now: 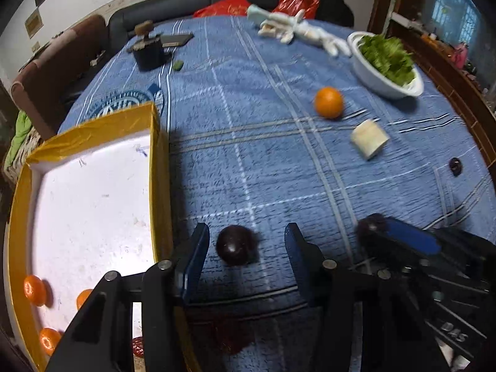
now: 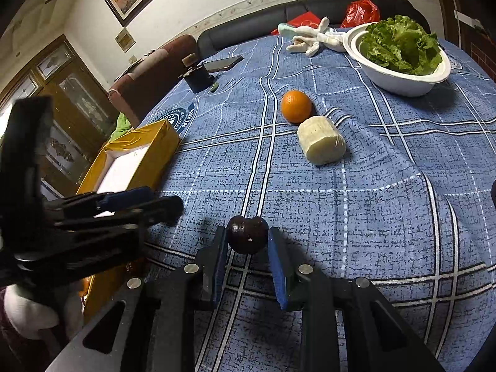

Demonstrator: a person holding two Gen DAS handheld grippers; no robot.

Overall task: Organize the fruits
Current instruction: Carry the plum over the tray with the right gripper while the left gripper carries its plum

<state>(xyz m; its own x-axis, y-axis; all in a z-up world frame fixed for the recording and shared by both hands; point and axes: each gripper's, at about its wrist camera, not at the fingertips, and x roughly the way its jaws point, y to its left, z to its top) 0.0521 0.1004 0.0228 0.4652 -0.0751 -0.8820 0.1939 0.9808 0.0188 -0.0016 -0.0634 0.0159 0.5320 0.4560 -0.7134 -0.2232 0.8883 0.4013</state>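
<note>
A yellow box (image 1: pixel 154 161) with a white floor stands at the left and holds three oranges (image 1: pixel 34 290) and a dark red fruit. My left gripper (image 1: pixel 246 249) is open, with a dark plum (image 1: pixel 236 244) on the blue cloth between its fingers, untouched. My right gripper (image 2: pixel 246 245) is shut on a second dark plum (image 2: pixel 248 237); it also shows in the left wrist view (image 1: pixel 372 226). One orange (image 2: pixel 296 106) lies loose mid-table, also in the left wrist view (image 1: pixel 328 102). A small dark fruit (image 1: pixel 455 165) lies at the right.
A pale cut vegetable chunk (image 2: pixel 322 144) lies beside the loose orange. A white bowl of lettuce (image 2: pixel 403 77) stands at the back right. A plush toy (image 2: pixel 313 37), a phone (image 2: pixel 223 63) and a dark stand (image 2: pixel 198 79) are at the far side, before a sofa.
</note>
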